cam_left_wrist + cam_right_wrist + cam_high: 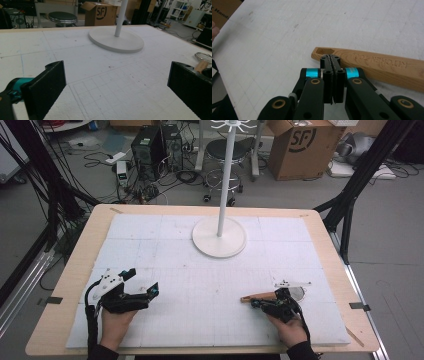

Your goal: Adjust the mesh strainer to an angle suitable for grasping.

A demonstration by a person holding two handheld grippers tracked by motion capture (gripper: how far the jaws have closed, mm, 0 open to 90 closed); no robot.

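A small strainer with a wooden handle (258, 297) and a round mesh bowl (298, 293) lies flat on the white foam board at the right. My right gripper (255, 303) is shut, its jaws pressed together with nothing between them. Its tips (330, 59) sit just beside the handle's (377, 65) near edge, close to the end with the hanging hole. My left gripper (142, 280) rests at the left of the board with its jaws wide open and nothing between them (117, 82). From there the strainer (203, 57) shows at the far right.
A white stand with a round base (219, 242) and a tall pole (226, 175) is at the board's back middle. The foam board (200, 285) covers a wooden table (75, 265). Beyond the table are a stool (227, 150), a cardboard box (305, 145) and cables.
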